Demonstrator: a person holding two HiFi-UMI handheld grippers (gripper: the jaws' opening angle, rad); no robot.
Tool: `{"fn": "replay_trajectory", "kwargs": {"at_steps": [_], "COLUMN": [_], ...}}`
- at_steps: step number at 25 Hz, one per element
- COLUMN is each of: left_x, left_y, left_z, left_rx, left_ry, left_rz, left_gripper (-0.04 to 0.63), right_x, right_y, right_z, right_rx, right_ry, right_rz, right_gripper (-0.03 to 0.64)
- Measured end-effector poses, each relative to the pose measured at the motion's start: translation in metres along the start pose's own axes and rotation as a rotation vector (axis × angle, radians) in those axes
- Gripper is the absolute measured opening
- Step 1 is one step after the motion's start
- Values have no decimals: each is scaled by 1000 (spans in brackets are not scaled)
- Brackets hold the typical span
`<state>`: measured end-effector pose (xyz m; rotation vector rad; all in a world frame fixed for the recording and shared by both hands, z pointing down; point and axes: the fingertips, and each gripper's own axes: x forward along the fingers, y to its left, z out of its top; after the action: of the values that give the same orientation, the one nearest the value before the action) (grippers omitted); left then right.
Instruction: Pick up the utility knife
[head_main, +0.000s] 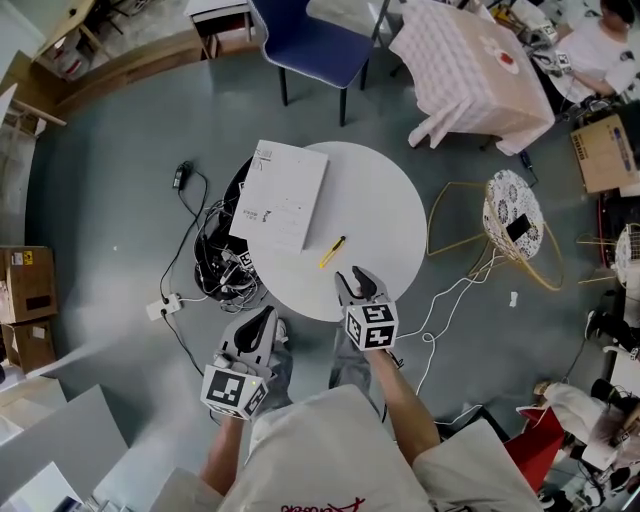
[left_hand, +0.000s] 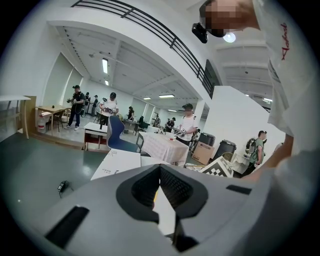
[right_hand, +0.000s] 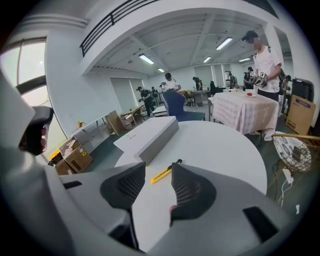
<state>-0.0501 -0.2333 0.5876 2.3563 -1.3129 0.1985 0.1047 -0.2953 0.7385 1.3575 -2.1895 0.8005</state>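
The right gripper (head_main: 352, 275) has its two grey jaws spread wide with nothing caught between the ribbed black pads, and it points down over the near edge of the round white table (head_main: 395, 215). Just ahead of its fingertips, framed in the gap between the jaws in the right gripper view, lies the slim yellow utility knife with a black end (right_hand: 162, 174), flat on the tabletop and slanting away to the gripper's right. To do this pick well, I would judge that the gripper needs to roll until its jaws sit square across the knife's narrow body, then come down low enough for the pads to straddle the yellow handle near its middle. Closing there, rather than at the black end, should keep the knife from pivoting or sliding out. The body is thin and lies close to the surface, so a shallow approach risks the pads skating over it. The knife looks light, rigid and smooth-sided, long for its width, and no blade can be made out. Beyond the knife and to the gripper's left rests a flat white rectangular cardboard box (right_hand: 150, 135), well clear of the path. The left gripper (head_main: 268, 315) hangs off the table's near edge on the person's other side, its jaws together and holding nothing
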Motion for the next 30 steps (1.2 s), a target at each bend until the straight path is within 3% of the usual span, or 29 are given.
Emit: {"fn": "replay_trajectory", "kwargs": {"at_steps": [7, 14, 24, 30], "left_x": [-9, -26, -39, -42], "left_y": [7, 23, 39, 45], "left_z": [-1, -6, -7, -10], "left_rx": [-13, -21, -32, -36], "left_ry": [-2, 3, 3, 9], "left_rz": [28, 74, 112, 122], "left_gripper": [12, 12, 12, 12], "right_x": [54, 85, 102, 105], "right_y": [-14, -25, -29, -32], "right_z": [-23, -20, -25, -27], "right_rx": [86, 128, 149, 78], "right_ry": [112, 156, 209, 235], "right_rz": [-49, -110, -176, -266], "right_gripper": [167, 167, 172, 172]}}
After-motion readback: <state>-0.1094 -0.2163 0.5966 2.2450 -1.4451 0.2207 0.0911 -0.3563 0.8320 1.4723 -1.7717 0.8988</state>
